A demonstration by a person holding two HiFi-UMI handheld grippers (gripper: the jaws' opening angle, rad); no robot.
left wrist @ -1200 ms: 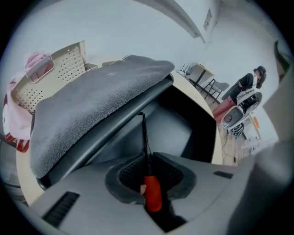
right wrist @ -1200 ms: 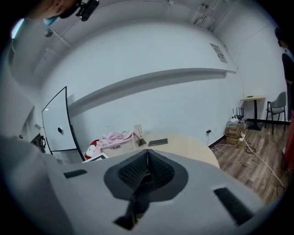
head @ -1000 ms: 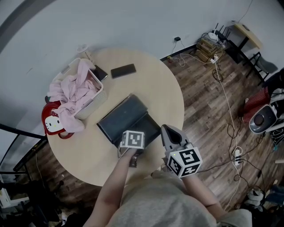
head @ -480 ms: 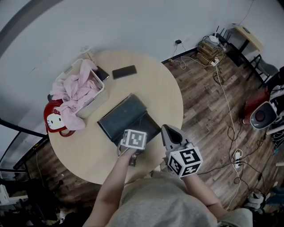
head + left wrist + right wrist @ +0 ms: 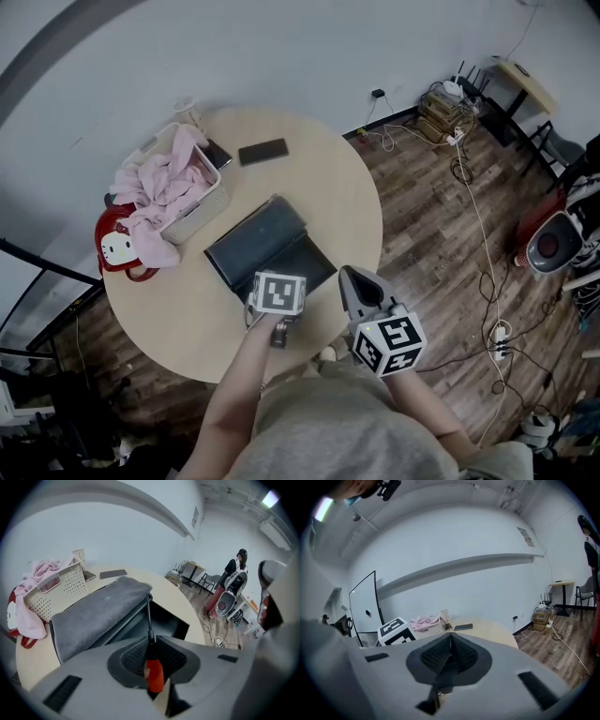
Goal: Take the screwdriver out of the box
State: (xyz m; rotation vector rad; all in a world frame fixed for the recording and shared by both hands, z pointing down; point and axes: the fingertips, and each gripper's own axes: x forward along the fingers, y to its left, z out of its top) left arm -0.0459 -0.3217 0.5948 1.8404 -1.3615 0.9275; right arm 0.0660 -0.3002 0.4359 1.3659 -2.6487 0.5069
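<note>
A screwdriver (image 5: 154, 676) with a red handle and a thin black shaft sits between the pads of my left gripper (image 5: 151, 645), which is shut on the handle. The shaft points at the open dark box (image 5: 168, 620), and its tip shows against the edge of the box's grey lid (image 5: 98, 611). In the head view the left gripper (image 5: 278, 296) hangs over the near edge of the box (image 5: 272, 246), and its marker cube hides the screwdriver. My right gripper (image 5: 353, 279) is shut and empty, to the right of the box at the table's edge; its pads (image 5: 461, 655) meet.
A white basket (image 5: 202, 208) of pink cloth stands at the round table's (image 5: 333, 192) far left, a red bag (image 5: 116, 251) beside it. A dark phone (image 5: 262, 151) lies behind the box. Cables (image 5: 473, 202) run over the wood floor on the right.
My left gripper has risen a little over the box's near edge with the screwdriver in it. The right gripper has shifted slightly and stays shut.
</note>
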